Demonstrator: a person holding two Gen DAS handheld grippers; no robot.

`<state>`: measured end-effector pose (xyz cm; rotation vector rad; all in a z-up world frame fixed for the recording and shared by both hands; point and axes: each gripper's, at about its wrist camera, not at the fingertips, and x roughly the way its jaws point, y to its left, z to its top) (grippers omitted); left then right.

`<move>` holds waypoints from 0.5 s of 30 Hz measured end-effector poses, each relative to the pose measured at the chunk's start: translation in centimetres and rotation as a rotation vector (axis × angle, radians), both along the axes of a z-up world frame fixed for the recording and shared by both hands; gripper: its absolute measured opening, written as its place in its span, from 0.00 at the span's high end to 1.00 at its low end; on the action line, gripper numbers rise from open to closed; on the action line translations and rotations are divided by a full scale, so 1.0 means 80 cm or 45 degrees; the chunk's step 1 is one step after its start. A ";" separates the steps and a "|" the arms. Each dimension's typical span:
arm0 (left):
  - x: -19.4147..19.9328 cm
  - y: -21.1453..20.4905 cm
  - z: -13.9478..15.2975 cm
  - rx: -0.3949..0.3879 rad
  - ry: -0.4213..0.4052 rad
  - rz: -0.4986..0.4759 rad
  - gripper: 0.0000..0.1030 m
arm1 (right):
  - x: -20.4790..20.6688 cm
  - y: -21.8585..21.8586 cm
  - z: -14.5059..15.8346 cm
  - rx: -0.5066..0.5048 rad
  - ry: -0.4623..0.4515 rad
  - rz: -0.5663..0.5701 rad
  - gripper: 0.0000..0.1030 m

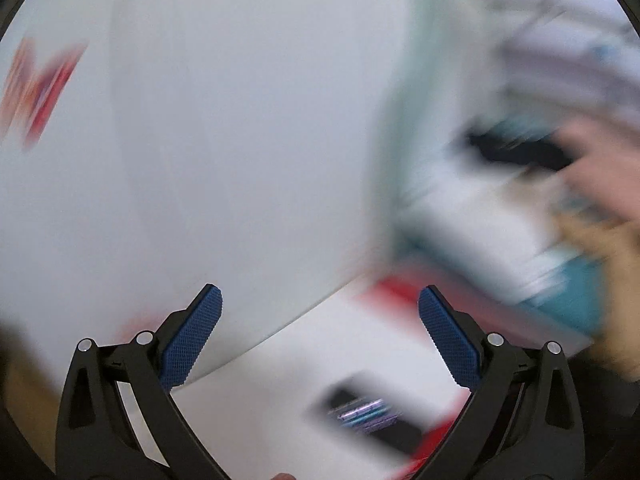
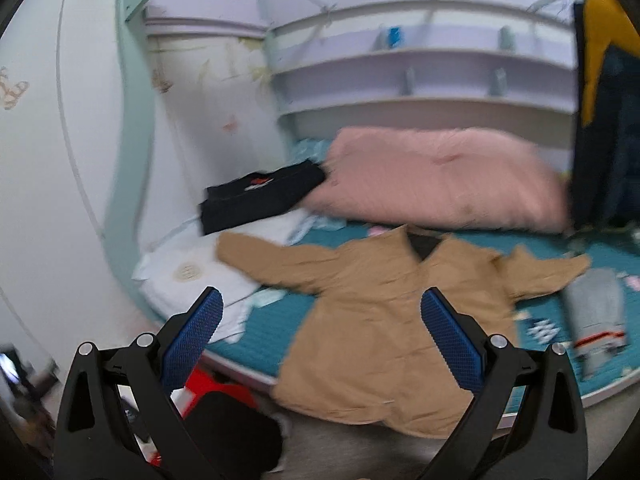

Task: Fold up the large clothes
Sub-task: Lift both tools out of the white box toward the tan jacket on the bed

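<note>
A tan jacket (image 2: 376, 312) lies spread flat on the teal bed (image 2: 280, 344), sleeves out to both sides, its hem hanging over the near edge. My right gripper (image 2: 320, 332) is open and empty, held in the air in front of the jacket's lower part. My left gripper (image 1: 320, 332) is open and empty too. The left wrist view is heavily blurred and faces a white wall (image 1: 200, 140). A tan smear at the right edge of that view (image 1: 612, 280) may be the jacket.
A pink quilt (image 2: 440, 180) lies at the back of the bed. A folded black garment (image 2: 260, 196) and white sheets (image 2: 192, 276) lie at the left. A grey garment (image 2: 596, 316) lies at the right. Dark clothes (image 2: 608, 120) hang at the far right. Red and black objects (image 2: 224, 412) sit on the floor.
</note>
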<state>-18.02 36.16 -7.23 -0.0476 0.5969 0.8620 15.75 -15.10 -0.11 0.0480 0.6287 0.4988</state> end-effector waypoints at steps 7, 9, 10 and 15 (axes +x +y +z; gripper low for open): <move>0.177 -0.220 0.098 -0.198 -0.237 -0.615 0.04 | -0.019 -0.068 0.028 -0.175 -0.080 -0.231 0.07; 0.212 -0.274 0.115 -0.261 -0.257 -0.798 0.04 | -0.028 -0.095 0.034 -0.233 -0.115 -0.328 0.07; 0.224 -0.299 0.119 -0.284 -0.260 -0.853 0.04 | -0.031 -0.109 0.035 -0.247 -0.128 -0.374 0.07; 0.250 -0.386 0.120 -0.405 -0.227 -1.068 0.04 | -0.043 -0.194 0.027 -0.269 -0.117 -0.570 0.07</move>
